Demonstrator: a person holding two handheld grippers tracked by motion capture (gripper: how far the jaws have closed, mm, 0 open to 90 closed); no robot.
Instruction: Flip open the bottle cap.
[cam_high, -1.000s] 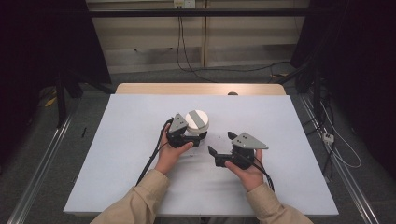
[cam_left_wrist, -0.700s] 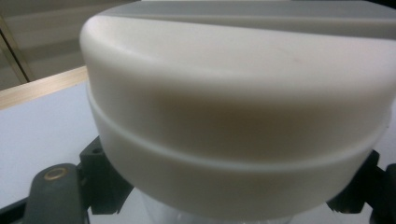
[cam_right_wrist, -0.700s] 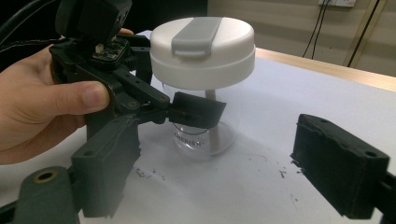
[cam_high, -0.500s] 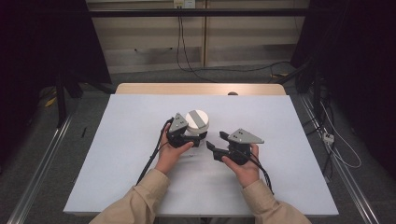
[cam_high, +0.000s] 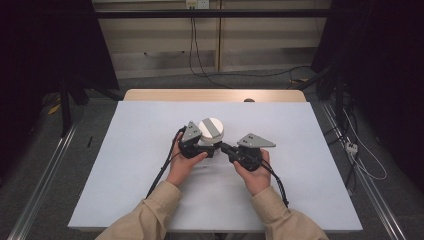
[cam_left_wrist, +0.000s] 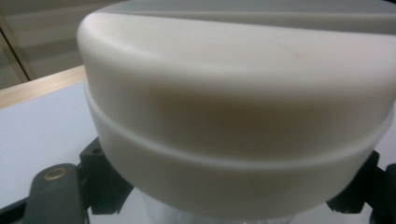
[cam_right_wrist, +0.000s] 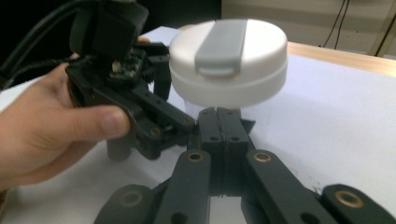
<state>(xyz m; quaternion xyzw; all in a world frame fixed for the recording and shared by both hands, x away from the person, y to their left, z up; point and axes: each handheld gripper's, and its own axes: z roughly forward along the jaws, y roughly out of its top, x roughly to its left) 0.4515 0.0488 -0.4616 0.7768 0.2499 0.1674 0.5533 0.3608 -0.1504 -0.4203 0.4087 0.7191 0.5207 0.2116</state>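
Observation:
A jar with a white lid (cam_high: 211, 129) and a grey flip tab (cam_right_wrist: 219, 44) is near the middle of the white table (cam_high: 145, 150). My left gripper (cam_high: 206, 146) is shut on the jar's clear body just under the lid (cam_left_wrist: 233, 93); its black jaws sit at either side there. My right gripper (cam_high: 224, 148) points left at the jar. Its jaws have just been closing and are now pressed together with nothing between them. Their tips (cam_right_wrist: 219, 115) are right at the jar's body below the lid; I cannot tell whether they touch it.
A person's hands and beige sleeves (cam_high: 150, 220) reach in from the near edge. A wooden strip (cam_high: 215, 95) runs along the table's far side. Cables (cam_high: 210, 65) lie on the floor behind, and metal rails (cam_high: 45, 185) flank the table.
The right gripper has slid left toward the jar and its jaws have come together. The left gripper and the jar have stayed put.

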